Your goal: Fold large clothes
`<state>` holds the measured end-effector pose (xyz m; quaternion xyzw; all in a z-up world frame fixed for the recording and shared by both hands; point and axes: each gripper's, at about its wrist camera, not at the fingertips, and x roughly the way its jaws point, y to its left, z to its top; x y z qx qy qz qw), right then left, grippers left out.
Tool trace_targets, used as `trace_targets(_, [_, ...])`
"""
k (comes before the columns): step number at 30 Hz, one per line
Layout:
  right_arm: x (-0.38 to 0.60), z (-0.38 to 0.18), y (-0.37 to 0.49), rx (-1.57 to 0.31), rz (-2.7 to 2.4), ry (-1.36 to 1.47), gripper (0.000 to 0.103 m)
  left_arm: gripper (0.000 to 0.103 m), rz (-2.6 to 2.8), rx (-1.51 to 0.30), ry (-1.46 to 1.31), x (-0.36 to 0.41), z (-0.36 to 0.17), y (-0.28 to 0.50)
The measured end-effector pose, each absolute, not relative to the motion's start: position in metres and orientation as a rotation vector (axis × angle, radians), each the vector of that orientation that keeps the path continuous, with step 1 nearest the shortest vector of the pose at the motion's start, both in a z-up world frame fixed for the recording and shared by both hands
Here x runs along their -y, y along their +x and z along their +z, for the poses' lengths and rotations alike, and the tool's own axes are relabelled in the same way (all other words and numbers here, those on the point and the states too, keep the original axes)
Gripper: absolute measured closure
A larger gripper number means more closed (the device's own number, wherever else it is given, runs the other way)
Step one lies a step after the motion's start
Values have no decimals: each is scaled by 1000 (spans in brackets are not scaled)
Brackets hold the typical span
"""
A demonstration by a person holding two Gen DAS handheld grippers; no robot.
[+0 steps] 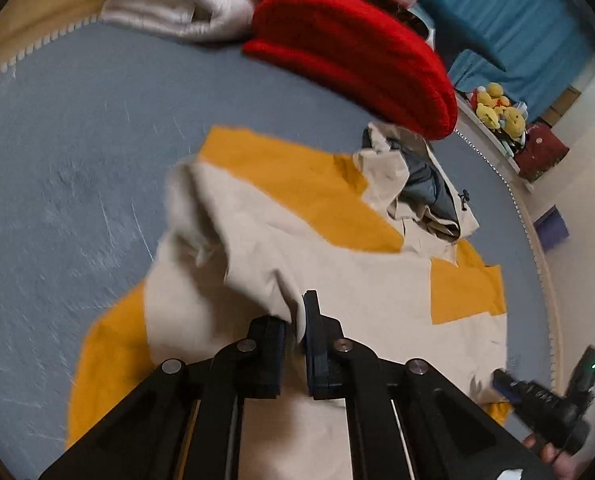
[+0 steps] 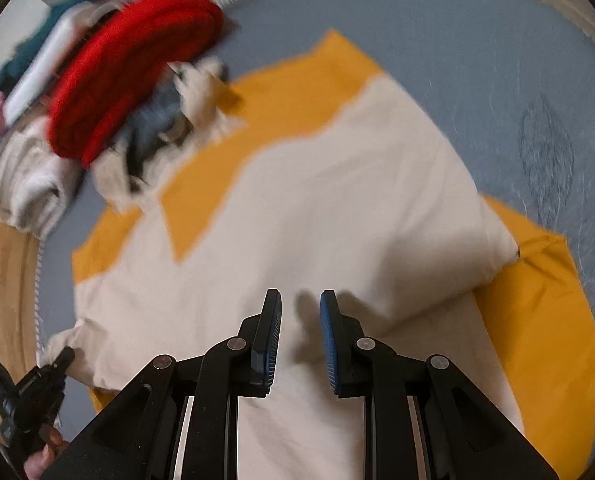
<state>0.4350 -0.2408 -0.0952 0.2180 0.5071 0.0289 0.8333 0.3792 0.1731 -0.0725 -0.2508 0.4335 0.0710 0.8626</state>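
The left gripper [image 1: 297, 320] pinched a raised fold of the cream-and-yellow garment [image 1: 357, 280]. The right gripper [image 2: 300, 320] hovered above it, jaws spread, empty.

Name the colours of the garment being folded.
Cream and mustard-yellow garment; the right wrist view shows it best.

Two tongs [image 1: 295, 320] [image 2: 300, 320], one cream-and-yellow garment [image 1: 357, 280], one red knit [image 1: 349, 52]
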Motion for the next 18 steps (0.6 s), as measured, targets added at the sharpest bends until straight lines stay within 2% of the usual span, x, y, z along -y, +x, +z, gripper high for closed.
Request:
trace_targets(1, [239, -91, 434, -1054, 75, 462, 81, 91, 172, -924, -534, -179, -74, 377])
trace_targets(3, [236, -88, 435, -1025, 104, 462, 81, 70, 261, -1019, -585, -200, -94, 376])
trace_targets(4, [235, -90, 436, -1034, 111, 459, 81, 68, 310, -1077, -591, -208, -103, 375])
trace_targets(7, [240, -110, 443, -1128, 26, 412, 81, 68, 412, -1106, -620, -228, -112, 362])
trace_targets(11, [257, -132, 443, -1225, -98, 415, 81, 68, 494, -994, -480, -231, -81, 352])
trace_targets(16, [247, -101, 439, -1090, -83, 359, 81, 68, 254, -1026, -335, -196, -81, 374])
trace_targets(18, [238, -91, 435, -1036, -37, 324, 81, 68, 228, -1133, -334, -192, -108, 381])
